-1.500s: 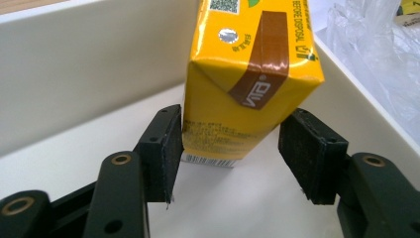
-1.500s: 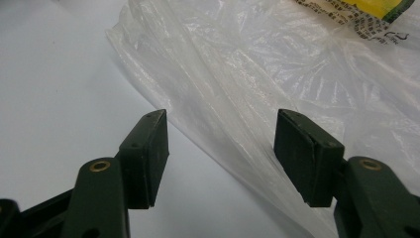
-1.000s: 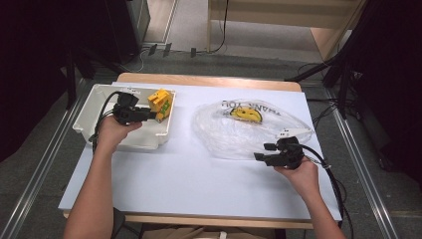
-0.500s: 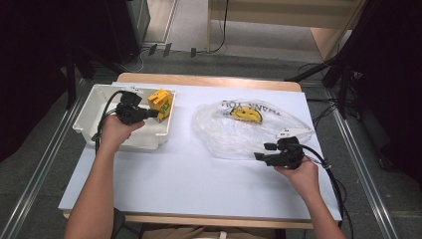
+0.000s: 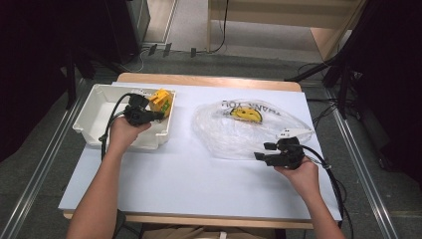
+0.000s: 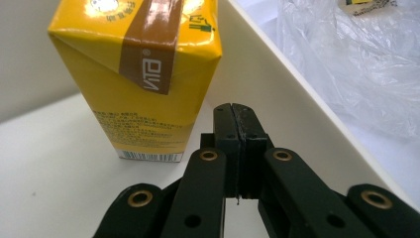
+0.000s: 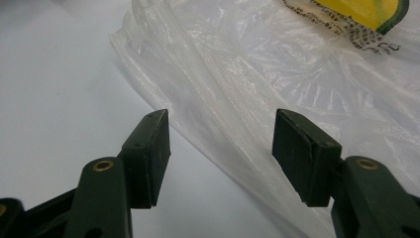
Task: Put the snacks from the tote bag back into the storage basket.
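Note:
A yellow drink carton (image 5: pixel 161 101) stands upright in the far right corner of a white bin (image 5: pixel 87 112). My left gripper (image 5: pixel 158 115) reaches into the bin just in front of the carton (image 6: pixel 138 74). The left gripper (image 6: pixel 238 111) is shut, pads pressed together with nothing between them, a little short of the carton's lower edge. A clear plastic bag (image 5: pixel 234 134) with a yellow print lies flat at the table's right. My right gripper (image 5: pixel 262 151) rests at its near edge. The right gripper (image 7: pixel 220 148) is open, and the bag's edge (image 7: pixel 257 64) runs across the gap between its jaws.
The bin's right wall (image 6: pixel 277 89) rises right beside my left jaws, with the bag (image 6: pixel 356 64) beyond it. White tabletop (image 5: pixel 199 179) spreads between the bin and the bag and toward the near edge. Cables trail from both grippers.
My left hand has shifted slightly to the right, toward the carton. The right hand and the bag have not moved.

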A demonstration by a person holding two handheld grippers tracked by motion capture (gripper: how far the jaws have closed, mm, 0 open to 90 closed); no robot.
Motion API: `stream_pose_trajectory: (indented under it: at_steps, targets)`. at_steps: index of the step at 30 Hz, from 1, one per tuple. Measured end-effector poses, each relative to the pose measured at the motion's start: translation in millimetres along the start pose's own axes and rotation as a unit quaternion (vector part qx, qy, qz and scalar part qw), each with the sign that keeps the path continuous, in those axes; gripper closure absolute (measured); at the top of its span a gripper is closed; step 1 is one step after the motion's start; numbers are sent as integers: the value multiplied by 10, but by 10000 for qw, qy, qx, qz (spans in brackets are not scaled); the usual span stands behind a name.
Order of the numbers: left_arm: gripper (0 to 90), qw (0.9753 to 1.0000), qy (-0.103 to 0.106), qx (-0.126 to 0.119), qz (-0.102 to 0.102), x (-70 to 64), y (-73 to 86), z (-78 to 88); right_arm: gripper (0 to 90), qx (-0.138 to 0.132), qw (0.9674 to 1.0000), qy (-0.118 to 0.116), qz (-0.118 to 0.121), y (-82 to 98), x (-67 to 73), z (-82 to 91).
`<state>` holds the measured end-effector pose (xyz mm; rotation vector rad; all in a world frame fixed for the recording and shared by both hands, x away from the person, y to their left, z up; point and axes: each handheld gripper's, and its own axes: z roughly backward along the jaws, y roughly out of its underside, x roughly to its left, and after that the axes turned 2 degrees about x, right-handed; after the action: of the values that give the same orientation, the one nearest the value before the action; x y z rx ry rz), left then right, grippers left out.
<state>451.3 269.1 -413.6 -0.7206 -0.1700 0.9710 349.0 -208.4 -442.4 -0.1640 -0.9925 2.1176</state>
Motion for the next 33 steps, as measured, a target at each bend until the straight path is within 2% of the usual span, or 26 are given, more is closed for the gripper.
stream_pose_trajectory:
  at_steps: [6, 10, 18, 33]
  targets:
    - [900, 9999, -63, -48, 68, 36, 23, -31, 405, 7, 10000, 6, -1, 1, 3, 0]
    - [900, 9999, -102, -32, 10, 42, 29, -53, 405, 23, 10000, -11, -3, 2, 3, -3]
    - [900, 9999, -132, 0, 20, 64, 44, -82, 405, 45, 10000, 4, 8, 4, 3, -4]
    - [900, 9996, -247, -44, 145, 140, 63, -82, 405, 60, 10000, -5, 20, 9, 8, -14]
